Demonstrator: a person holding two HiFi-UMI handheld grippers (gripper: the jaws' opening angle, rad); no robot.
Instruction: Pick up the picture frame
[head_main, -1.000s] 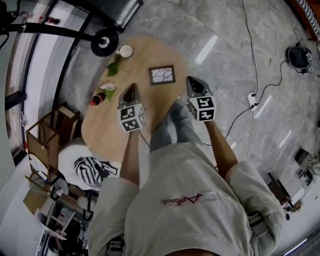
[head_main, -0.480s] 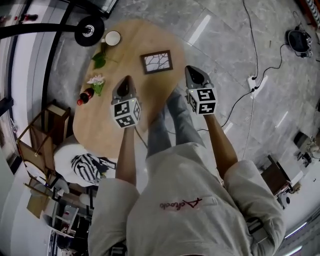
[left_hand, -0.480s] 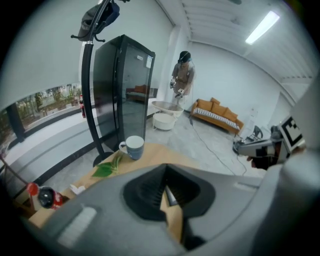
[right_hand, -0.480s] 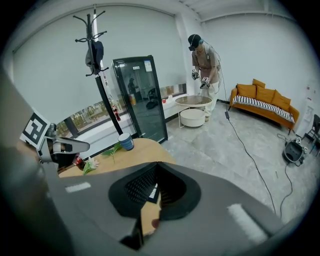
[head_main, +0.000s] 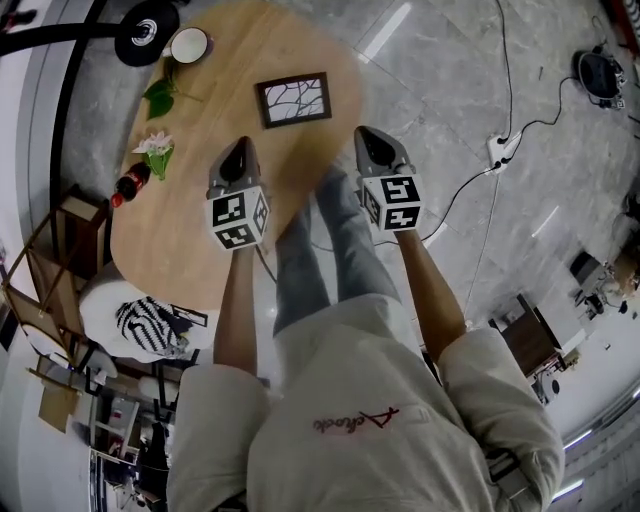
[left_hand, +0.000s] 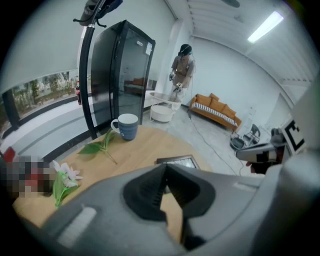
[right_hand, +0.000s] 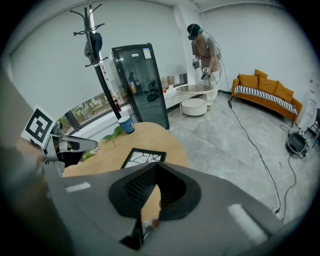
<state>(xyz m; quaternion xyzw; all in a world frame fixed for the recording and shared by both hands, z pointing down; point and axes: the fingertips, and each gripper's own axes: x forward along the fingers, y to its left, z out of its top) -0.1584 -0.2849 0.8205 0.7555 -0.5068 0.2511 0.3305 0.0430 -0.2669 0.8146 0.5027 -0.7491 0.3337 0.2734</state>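
Nearest, above the near half of the table (head_main: 200, 240): left claw (head_main: 240, 146) and right claw (head_main: 364, 134), side by side, both pitched forward and down, the right one at the table's right edge. Each clenched tight on nothing, pads meeting, bare wood showing beyond.

Ahead of the tips, well apart from both and roughly between their lines: frame (head_main: 294, 99), lying flat near the right edge, untouched.

Off to the left: bottle (head_main: 130, 184), flower (head_main: 155, 150), leaf (head_main: 158, 98). At the far end: cup (head_main: 188, 44).

Step in hand, by judgement: approach, no grasp yet begun. Next move calls for spreading a claw, reaching on to the frame's rim, then closing there and lifting.
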